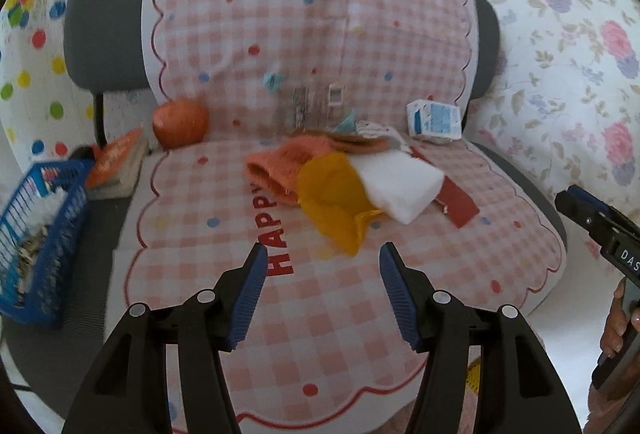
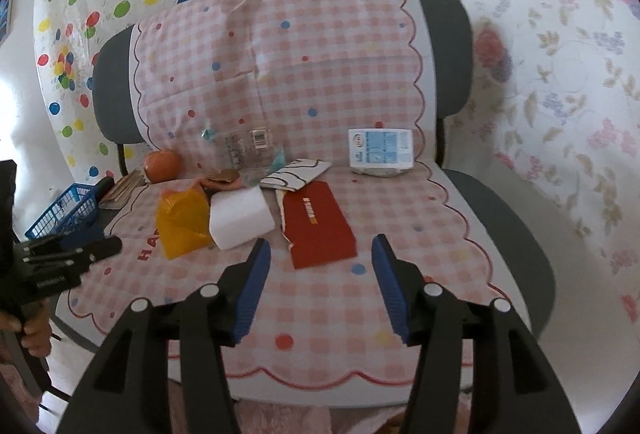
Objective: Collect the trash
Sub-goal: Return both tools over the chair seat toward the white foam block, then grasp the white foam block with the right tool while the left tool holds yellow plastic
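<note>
Left wrist view: the left gripper (image 1: 323, 254) hangs over the checked chair cover (image 1: 352, 298), jaws well apart, nothing between them. Just ahead lies the yellow bag (image 1: 332, 198), touching the white foam block (image 1: 404, 190); the red envelope (image 1: 460, 202) pokes out beyond. A milk carton (image 1: 434, 122) sits against the backrest, and an orange (image 1: 180, 122) too (far left). The blue basket (image 1: 40, 242) waits off the seat's left side. Right wrist view: the right gripper (image 2: 321, 248) is also parted and empty, hovering just short of the red envelope.
</note>
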A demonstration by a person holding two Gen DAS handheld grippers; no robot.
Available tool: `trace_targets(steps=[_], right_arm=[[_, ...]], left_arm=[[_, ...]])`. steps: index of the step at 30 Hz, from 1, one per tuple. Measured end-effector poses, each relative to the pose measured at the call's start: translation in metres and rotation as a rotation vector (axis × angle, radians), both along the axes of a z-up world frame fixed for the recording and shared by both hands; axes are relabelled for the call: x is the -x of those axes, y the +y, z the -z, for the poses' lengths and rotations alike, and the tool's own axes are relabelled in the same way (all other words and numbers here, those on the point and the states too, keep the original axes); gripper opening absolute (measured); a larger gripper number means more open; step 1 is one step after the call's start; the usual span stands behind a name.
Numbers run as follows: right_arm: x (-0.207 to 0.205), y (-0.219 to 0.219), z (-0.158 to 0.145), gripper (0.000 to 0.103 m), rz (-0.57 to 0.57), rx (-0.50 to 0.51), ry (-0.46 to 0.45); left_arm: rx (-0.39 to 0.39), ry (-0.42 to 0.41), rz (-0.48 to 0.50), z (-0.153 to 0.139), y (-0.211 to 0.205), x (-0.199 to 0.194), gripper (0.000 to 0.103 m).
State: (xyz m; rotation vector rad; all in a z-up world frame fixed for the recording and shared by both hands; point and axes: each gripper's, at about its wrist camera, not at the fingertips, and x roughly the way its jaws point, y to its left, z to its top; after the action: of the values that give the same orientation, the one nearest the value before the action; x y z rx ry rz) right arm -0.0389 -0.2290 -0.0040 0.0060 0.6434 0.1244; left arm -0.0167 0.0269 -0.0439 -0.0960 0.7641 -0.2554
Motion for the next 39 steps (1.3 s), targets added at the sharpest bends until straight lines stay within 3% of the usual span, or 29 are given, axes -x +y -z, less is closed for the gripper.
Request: trace_targets(steps=[13,19,21,22,23,29,31,39], right_arm=[[-0.037,0.012,0.021,0.052,0.007,0.000,0.029],[-0.039,0.008,0.025,0.052,0.009,-0.001,0.045],[-0.037,0.008,0.025,0.052,0.007,0.001,0.047],[-0.036,0.008,0.025,0.052,0.005,0.002,0.047],[-0.036,0.008,0.025,0.052,0.005,0.002,0.045],[-0.034,0.013,0.023,0.053,-0.014,0.001,0.041],[-0.034,0.018,0.022,0.063,-0.028,0.001,0.035],[-0.050,0.048,0.030,0.080,-0.138,0.014,0.052]], left_arm=[[0.082,0.125,-0.024,0.030,-0.006,-0.060,0.058],[0.151,0.161,0.006,0.037,-0.013,-0.078,0.036],[0.164,0.167,0.028,0.036,-0.015,-0.078,0.020],[0.171,0.164,0.044,0.035,-0.016,-0.075,0.006],[0.169,0.154,0.049,0.033,-0.016,-0.072,0.002],[0.056,-0.073,0.068,-0.016,-0.009,-0.026,0.000],[0.032,-0.120,0.048,-0.029,-0.003,-0.017,0.000],[0.036,-0.106,-0.044,-0.034,0.029,-0.018,0.000]])
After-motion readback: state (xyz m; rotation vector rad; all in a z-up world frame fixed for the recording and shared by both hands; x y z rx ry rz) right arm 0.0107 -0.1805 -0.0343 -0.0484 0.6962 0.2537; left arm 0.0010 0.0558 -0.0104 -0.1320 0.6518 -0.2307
